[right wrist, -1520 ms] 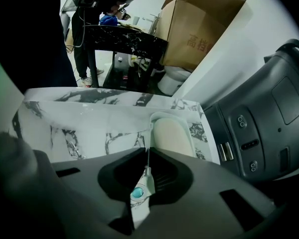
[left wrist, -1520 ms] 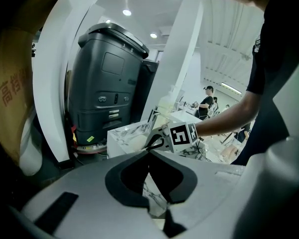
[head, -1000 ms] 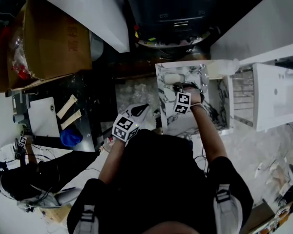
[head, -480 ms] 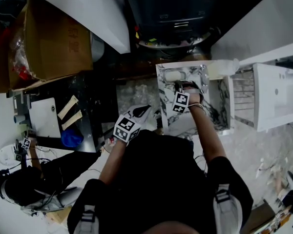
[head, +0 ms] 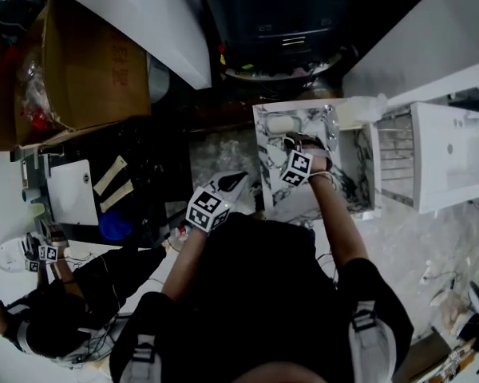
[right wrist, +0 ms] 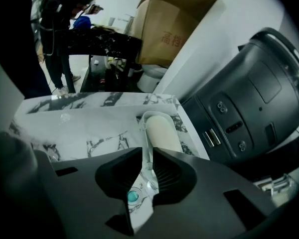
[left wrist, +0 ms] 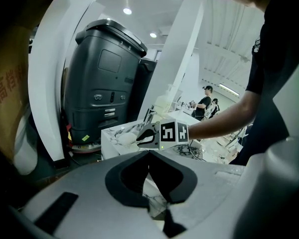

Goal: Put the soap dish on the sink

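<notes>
Soap dish [right wrist: 144,133]: clear thin plastic tray with a cream soap bar [right wrist: 163,129] lying in it. Likely light, stiff but brittle, with slick walls. The bar looks loose, so keep the dish level or the bar slides out. Best hold is the rim, one jaw inside and one outside. The right gripper [right wrist: 148,176] is clamped on exactly that, at the near end wall. The dish is at the far edge of the marble sink top [right wrist: 84,128]; can't tell if it's resting there or just above. Left gripper [left wrist: 148,164]: jaws together, nothing in them, beside the sink top's left edge.
</notes>
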Tool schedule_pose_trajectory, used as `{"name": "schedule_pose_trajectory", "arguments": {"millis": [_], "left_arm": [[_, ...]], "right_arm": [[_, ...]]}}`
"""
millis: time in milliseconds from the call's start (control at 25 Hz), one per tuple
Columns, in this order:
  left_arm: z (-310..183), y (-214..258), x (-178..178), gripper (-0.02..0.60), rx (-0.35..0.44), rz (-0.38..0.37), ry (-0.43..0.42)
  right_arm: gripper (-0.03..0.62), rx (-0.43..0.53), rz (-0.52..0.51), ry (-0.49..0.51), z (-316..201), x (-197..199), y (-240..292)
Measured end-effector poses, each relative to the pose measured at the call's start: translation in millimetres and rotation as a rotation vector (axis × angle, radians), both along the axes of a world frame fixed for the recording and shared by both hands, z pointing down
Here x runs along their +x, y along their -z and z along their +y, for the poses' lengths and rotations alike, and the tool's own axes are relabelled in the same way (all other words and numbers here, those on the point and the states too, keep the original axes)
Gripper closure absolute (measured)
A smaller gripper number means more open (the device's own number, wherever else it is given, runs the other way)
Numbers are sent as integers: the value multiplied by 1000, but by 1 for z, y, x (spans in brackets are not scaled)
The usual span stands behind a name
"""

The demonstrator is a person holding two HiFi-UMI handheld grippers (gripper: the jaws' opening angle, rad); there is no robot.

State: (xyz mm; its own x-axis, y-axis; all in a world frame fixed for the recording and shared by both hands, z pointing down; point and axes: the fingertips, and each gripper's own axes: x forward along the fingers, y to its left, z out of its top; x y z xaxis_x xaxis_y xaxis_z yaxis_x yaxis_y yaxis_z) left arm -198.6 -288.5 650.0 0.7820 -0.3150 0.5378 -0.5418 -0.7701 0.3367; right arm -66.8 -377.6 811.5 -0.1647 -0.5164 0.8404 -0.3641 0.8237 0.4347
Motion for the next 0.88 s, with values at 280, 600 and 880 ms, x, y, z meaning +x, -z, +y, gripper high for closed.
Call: {"name": "schedule_pose_trajectory", "arguments": {"millis": [280, 600, 880], "left_arm": [[5, 3, 6, 583, 12, 4, -7], [15, 1, 12, 583, 1, 13, -18], [20, 5, 6, 583, -1, 13, -5]], "right_arm": [[543, 24, -90, -120, 7, 13, 13], [551, 0, -100, -201, 30, 36, 0], [551, -25, -91, -200, 24, 38, -11]]}}
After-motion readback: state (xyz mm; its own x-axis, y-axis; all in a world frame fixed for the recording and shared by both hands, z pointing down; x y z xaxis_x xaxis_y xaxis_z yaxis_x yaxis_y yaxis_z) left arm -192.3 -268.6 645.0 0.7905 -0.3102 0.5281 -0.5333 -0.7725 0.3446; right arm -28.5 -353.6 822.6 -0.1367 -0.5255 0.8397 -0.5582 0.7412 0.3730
